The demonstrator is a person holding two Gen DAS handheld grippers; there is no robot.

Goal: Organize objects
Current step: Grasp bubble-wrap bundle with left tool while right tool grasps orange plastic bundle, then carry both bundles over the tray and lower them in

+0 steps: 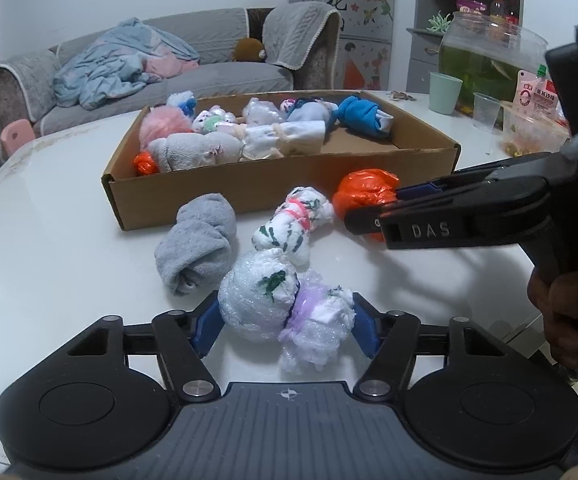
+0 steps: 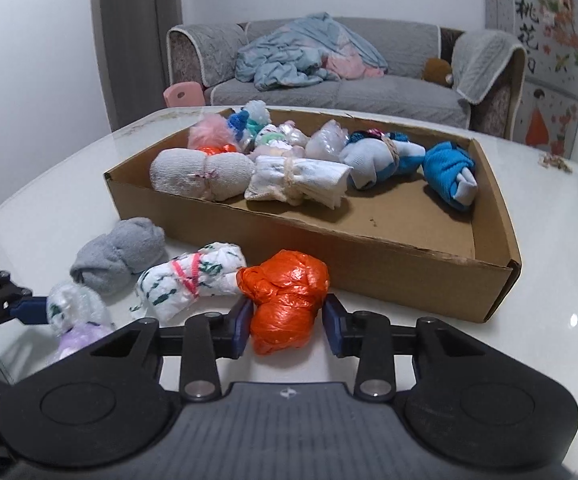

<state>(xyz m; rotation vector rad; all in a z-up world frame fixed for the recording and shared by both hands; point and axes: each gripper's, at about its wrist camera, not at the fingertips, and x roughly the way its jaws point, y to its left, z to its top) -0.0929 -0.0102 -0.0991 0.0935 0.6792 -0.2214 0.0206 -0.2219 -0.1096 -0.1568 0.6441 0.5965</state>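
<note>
A shallow cardboard box [image 1: 273, 184] [image 2: 373, 264] on the white table holds several rolled bundles. In front of it lie a grey sock roll [image 1: 199, 242] [image 2: 119, 254], a white floral bundle tied with pink string [image 1: 295, 226] [image 2: 193, 280], a bubble-wrapped bundle [image 1: 285, 306] [image 2: 75, 314] and an orange plastic bundle [image 1: 363, 194] [image 2: 285, 296]. My left gripper [image 1: 285, 326] has its blue pads against both sides of the bubble-wrapped bundle. My right gripper [image 2: 287, 324] [image 1: 369, 210] straddles the orange bundle, left pad touching, right pad at its edge.
A fish bowl [image 1: 489, 60], green cup [image 1: 445, 92], clear cup [image 1: 485, 112] and food containers [image 1: 533, 132] stand at the table's back right. A grey sofa [image 2: 349, 80] with blankets is behind the table. The box's right half has bare floor [image 2: 409, 216].
</note>
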